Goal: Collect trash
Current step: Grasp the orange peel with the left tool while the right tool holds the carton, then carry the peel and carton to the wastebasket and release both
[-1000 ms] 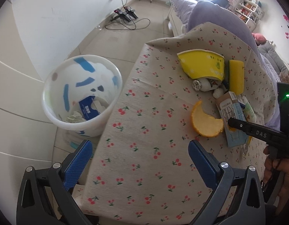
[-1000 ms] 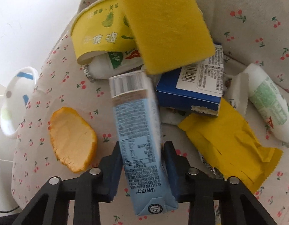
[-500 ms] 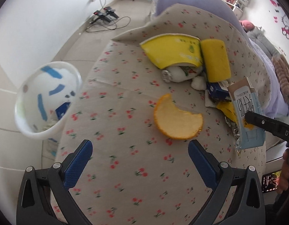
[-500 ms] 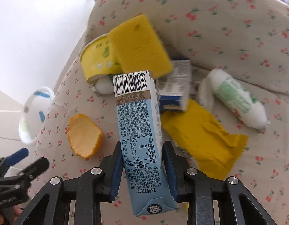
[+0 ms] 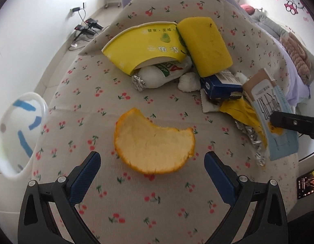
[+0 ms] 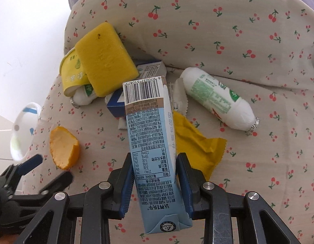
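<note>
A cherry-print bed cover (image 6: 228,30) carries most of the trash, so the clear-up looks far from finished. The white bin (image 5: 18,134) with blue marks stands off the bed's left edge; its contents cannot be seen from here. On the far side of the heap lie a crushed yellow paper cup (image 5: 144,44) printed with Chinese characters, a yellow sponge (image 5: 203,44), a white bottle (image 6: 218,99) with a green and red label too small to read, a second white bottle (image 5: 161,75) tucked under the cup, a blue box (image 5: 220,85), a yellow wrapper (image 6: 195,142) and a crumpled white wad (image 5: 188,81). An orange peel (image 5: 153,142) rests alone, nearer, between the spread, empty fingers of the left claw (image 5: 152,162). The right claw (image 6: 155,168) is clamped on a light-blue drink carton (image 6: 150,140), held clear of the heap at its right; the carton shows a barcode reading 6 970037 310875, a nutrition table and "100mL".
</note>
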The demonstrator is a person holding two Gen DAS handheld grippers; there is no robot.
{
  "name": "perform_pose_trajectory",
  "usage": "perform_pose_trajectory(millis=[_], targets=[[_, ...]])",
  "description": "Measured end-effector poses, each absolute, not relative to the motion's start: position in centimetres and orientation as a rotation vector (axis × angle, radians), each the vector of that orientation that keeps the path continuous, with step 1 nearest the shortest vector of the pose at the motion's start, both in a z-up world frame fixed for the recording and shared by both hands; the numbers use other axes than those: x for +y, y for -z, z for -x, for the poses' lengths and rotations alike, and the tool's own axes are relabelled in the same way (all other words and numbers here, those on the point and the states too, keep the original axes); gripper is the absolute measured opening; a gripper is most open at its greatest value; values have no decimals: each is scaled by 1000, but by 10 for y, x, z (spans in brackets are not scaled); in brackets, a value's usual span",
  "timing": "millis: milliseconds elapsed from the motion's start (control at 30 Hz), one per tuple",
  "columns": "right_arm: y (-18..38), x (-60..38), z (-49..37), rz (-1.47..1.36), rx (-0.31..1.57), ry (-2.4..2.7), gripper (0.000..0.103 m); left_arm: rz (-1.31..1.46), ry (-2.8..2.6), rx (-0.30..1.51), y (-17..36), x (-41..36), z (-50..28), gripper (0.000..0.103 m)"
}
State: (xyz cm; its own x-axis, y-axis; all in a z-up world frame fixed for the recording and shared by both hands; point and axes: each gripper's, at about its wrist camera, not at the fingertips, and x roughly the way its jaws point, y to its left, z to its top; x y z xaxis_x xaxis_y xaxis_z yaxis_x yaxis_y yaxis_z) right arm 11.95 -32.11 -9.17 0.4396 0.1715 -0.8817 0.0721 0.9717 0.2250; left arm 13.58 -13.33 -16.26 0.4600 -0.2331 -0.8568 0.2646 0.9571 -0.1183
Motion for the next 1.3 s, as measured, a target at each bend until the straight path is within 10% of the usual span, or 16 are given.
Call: perform_pose_trajectory(millis=[400, 1300], targets=[[95, -313, -124, -244, 1122, -63, 36, 7, 366, 1049, 166, -128, -139, 57], [49, -270, -115, -209, 1002, -131, 36, 150, 344, 950, 103, -55, -114, 55]])
